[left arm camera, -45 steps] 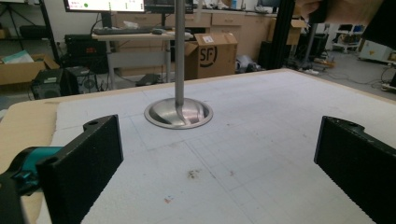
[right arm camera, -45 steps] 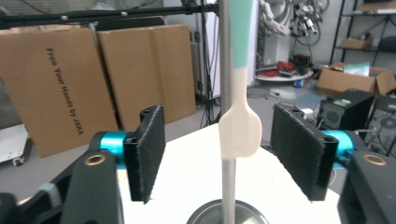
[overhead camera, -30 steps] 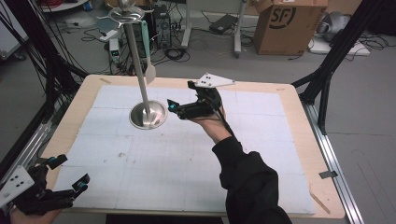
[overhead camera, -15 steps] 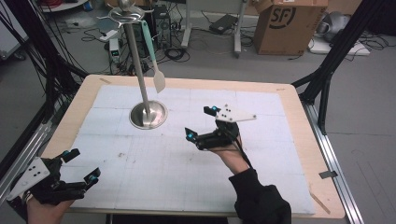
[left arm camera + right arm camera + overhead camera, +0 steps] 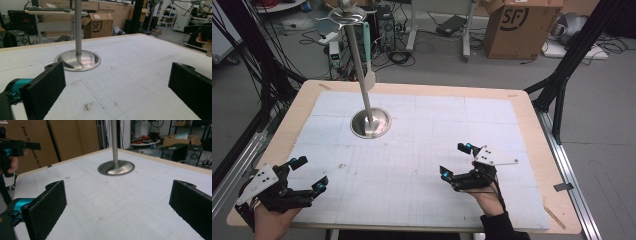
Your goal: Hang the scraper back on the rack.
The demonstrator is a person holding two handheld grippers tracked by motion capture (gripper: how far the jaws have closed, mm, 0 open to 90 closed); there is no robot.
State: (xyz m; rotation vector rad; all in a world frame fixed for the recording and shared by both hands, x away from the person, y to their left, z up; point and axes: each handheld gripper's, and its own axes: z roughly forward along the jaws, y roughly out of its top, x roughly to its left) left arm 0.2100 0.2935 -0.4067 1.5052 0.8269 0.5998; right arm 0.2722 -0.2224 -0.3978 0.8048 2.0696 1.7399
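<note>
From above, the left tool [image 5: 307,174] and right tool [image 5: 457,160] sit wide open, holding nothing, low on the white surface [image 5: 422,150]. The metal stand [image 5: 370,122] stands far up. In each tool's own view, the stand [image 5: 78,60] [image 5: 116,167] sits ahead between open jaws.

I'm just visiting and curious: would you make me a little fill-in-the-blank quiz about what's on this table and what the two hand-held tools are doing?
1. The jaws of the left tool stand ____, with nothing between them.
2. The tall metal stand rests on a round ____ on the white table cover.
3. A pale spoon-shaped utensil ____ from the top of the stand.
4. The right tool is near the table's ____ edge, away from the stand.

Missing words: open; base; hangs; front
</note>
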